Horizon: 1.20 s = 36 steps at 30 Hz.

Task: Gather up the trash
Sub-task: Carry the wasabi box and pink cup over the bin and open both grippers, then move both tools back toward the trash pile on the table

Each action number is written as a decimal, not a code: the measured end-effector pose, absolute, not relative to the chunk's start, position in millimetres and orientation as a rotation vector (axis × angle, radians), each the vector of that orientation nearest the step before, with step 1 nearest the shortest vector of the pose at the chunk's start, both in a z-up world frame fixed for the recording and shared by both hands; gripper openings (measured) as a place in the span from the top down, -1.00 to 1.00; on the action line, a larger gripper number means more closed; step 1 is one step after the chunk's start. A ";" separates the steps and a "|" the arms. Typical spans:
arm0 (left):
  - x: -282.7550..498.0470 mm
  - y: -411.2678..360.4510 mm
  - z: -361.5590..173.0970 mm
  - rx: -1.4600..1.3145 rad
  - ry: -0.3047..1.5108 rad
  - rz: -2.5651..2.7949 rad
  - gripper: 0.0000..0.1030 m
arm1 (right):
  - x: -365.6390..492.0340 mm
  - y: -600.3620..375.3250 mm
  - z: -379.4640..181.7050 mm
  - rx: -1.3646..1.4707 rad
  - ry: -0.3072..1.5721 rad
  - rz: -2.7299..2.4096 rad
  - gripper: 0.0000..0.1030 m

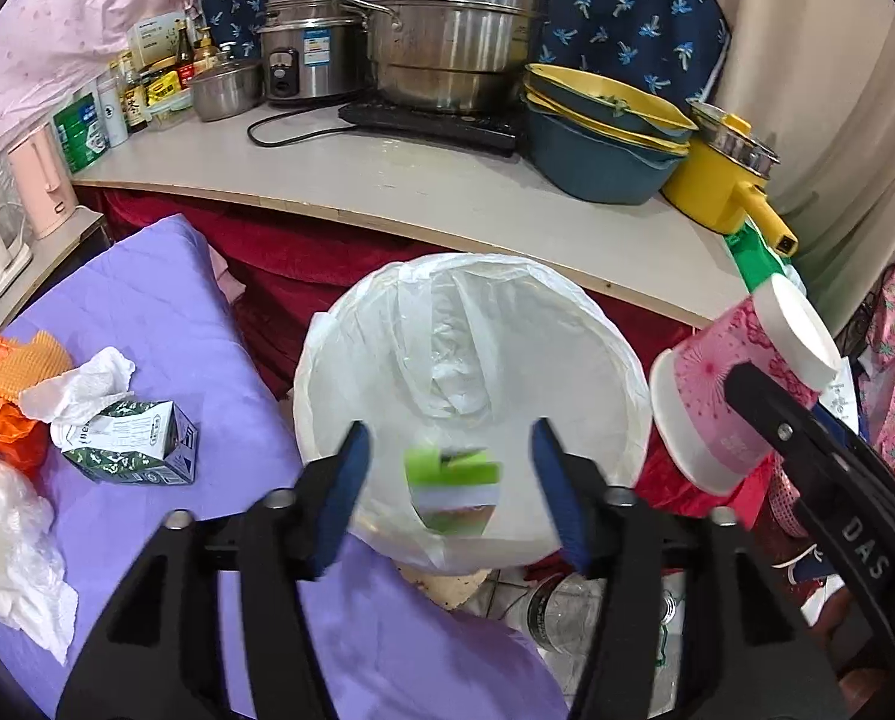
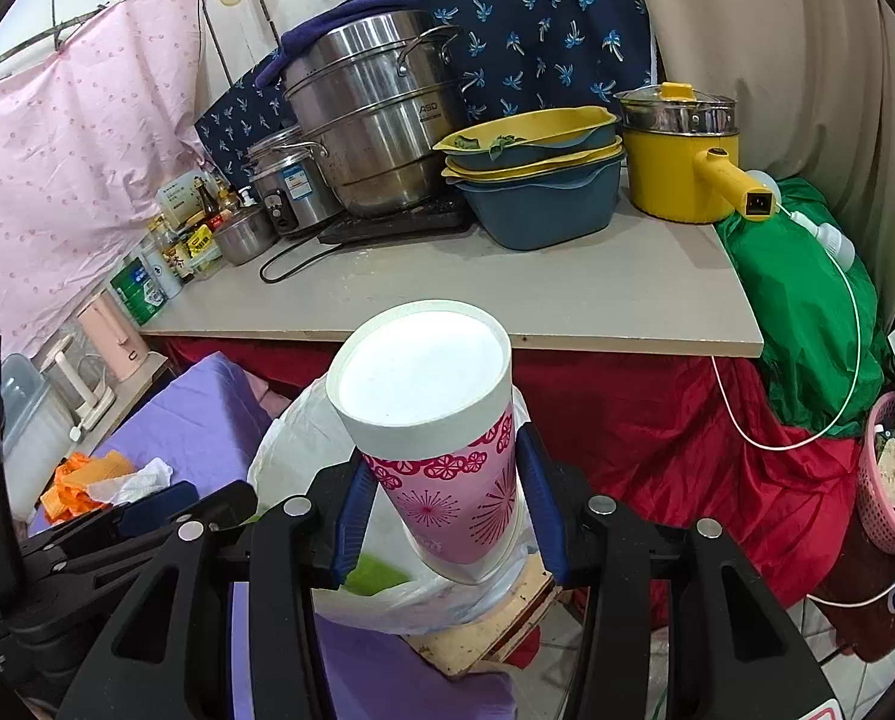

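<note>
Your right gripper (image 2: 444, 516) clamps the pink cup (image 2: 441, 450) just right of the lined bin (image 1: 471, 408) — swing it left; the left gripper (image 1: 447, 480) hangs released over it.

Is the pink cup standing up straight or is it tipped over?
Tipped. The pink cup is clamped in the right gripper, leaning with its white bottom facing the camera, beside the white trash bag.

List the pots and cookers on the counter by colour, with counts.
Steel: 3 (tiered steamer, rice cooker, small lidded pot)
Yellow: 1 (handled pot)
Total: 4
</note>
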<state>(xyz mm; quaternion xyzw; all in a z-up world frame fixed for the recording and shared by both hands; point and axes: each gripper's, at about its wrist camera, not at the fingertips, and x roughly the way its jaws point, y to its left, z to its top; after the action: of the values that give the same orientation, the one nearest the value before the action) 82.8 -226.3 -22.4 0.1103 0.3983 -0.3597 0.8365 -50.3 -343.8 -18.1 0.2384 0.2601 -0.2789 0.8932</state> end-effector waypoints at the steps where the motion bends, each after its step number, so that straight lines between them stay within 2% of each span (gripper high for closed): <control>1: 86.6 -224.0 -22.7 0.222 0.840 -0.753 -0.24 | -49.4 -344.2 -18.8 0.496 0.541 -0.577 0.13; 19: 122.4 -138.4 -10.0 0.094 0.830 -0.545 -0.51 | 10.9 -336.0 -12.0 0.431 0.550 -0.501 0.06; 24: 124.4 -119.9 -10.6 0.079 0.831 -0.510 -0.60 | 28.8 -332.4 -4.7 0.406 0.523 -0.504 -0.31; 28: 125.4 -106.2 -9.8 0.067 0.828 -0.484 -0.70 | 31.8 -327.5 2.9 0.404 0.502 -0.494 -0.32; 36: 125.8 -77.2 -10.9 0.027 0.834 -0.436 -0.73 | 28.8 -306.1 15.3 0.392 0.491 -0.462 -0.35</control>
<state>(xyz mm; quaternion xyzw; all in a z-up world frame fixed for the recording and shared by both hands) 125.8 -77.2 -10.9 0.0132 0.4019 -0.2100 0.8912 28.8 -306.1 15.3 0.1910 0.2394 -0.2250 0.9250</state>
